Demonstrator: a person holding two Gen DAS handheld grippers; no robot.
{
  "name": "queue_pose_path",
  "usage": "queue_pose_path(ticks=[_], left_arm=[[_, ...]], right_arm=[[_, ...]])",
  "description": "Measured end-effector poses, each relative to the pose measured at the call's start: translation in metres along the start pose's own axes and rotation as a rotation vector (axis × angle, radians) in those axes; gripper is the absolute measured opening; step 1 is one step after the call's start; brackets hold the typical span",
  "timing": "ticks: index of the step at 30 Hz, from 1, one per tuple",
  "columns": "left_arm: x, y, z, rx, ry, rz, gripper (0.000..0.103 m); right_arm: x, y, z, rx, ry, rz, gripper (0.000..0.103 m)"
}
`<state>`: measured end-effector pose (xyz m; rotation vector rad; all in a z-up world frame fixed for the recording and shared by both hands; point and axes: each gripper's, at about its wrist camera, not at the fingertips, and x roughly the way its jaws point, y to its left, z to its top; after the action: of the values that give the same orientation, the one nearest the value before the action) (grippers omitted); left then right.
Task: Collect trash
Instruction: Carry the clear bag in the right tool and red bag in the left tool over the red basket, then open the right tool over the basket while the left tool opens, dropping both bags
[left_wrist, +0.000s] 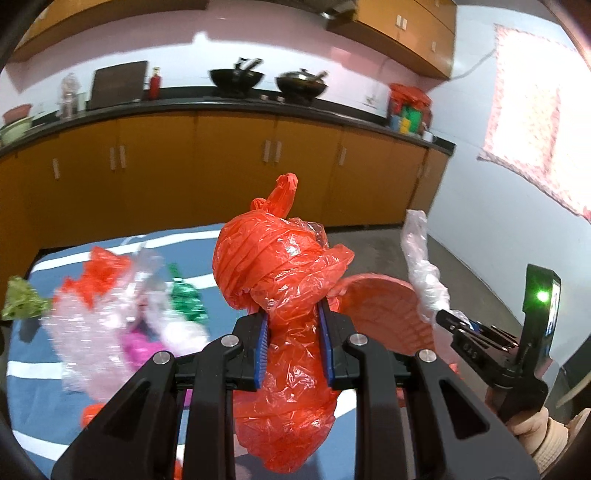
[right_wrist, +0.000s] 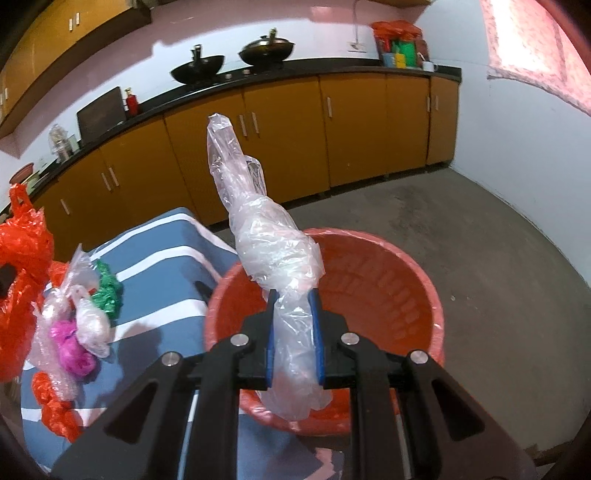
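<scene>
Left tongs (left_wrist: 293, 336) grip red bag (left_wrist: 280, 266), right tongs (right_wrist: 293, 332) clear bag (right_wrist: 273, 236)

— Background fixtures? 
— Two black woks (right_wrist: 197, 69) stood on the dark counter (right_wrist: 332, 66) above orange cabinets (right_wrist: 280, 129). 
— Anything else? 
— A red bottle (right_wrist: 132, 101) beside a dark board (right_wrist: 100, 114); bare concrete floor (right_wrist: 480, 229).

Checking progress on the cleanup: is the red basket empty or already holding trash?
Empty as far as visible: the red basket shows bare ribbed walls; its bottom is hidden behind the right gripper and clear plastic bag.
</scene>
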<state>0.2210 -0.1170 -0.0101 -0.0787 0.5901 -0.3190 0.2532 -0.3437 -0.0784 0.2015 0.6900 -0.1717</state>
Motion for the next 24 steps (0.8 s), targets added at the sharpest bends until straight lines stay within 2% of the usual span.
queue_pose_path(ticks=[12, 24], left_arm=[[0.07, -0.065, -0.011, 0.086, 0.111, -0.093, 0.023], [0.116, -0.094, -0.023, 0.137, 0.196, -0.131, 0.025]], right_arm=[[0.025, -0.047, -0.005, 0.075, 0.032, -0.038, 0.017], [0.044, -0.067, -0.008, 0.109, 0.053, -0.035, 0.019]])
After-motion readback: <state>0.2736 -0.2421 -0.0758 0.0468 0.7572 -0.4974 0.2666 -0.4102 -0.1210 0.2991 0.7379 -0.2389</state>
